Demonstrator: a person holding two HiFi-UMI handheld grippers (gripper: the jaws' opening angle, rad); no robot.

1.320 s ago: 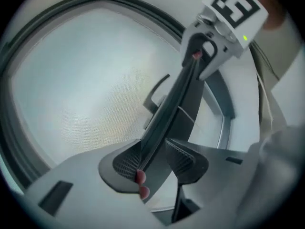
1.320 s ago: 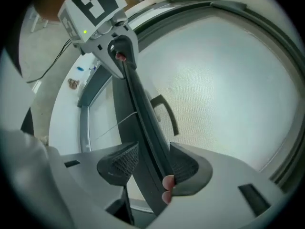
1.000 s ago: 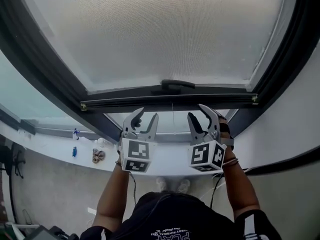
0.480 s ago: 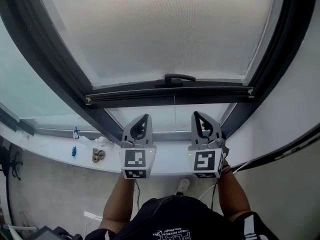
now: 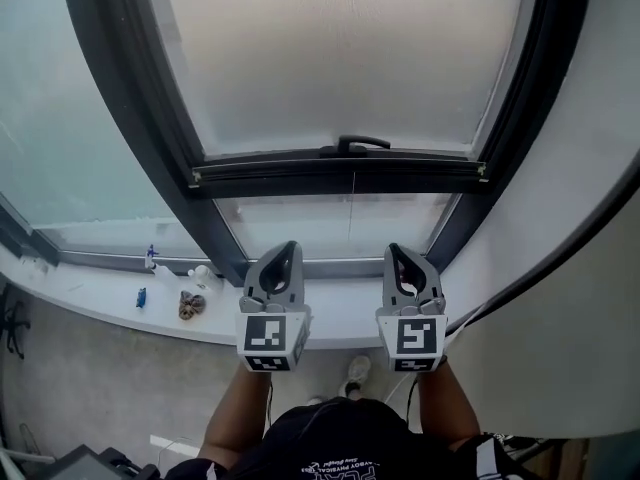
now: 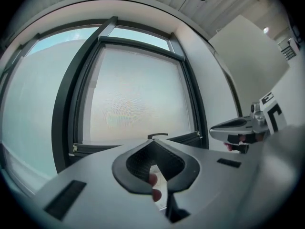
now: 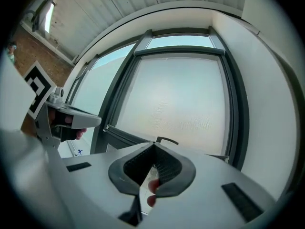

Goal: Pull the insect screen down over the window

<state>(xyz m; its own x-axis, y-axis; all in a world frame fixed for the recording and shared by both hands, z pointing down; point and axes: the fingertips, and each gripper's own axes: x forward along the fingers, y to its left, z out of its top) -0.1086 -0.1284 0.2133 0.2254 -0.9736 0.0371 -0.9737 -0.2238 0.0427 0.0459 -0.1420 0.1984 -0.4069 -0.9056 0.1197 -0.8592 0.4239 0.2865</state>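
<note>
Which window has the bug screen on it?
The middle window, above the dark pull bar: it looks milky white, while the left window looks bluish.

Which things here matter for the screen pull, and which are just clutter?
Job:
insect screen, part way down
bottom bar with handle
left gripper and right gripper, both shut, empty, clear of the bar

Lying about:
blue item, brown item and white item on the sill

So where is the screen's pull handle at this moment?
In the head view, the pull handle sits mid-frame on the screen's dark bottom bar, above the gap between the left gripper and right gripper, clear of both.
</note>
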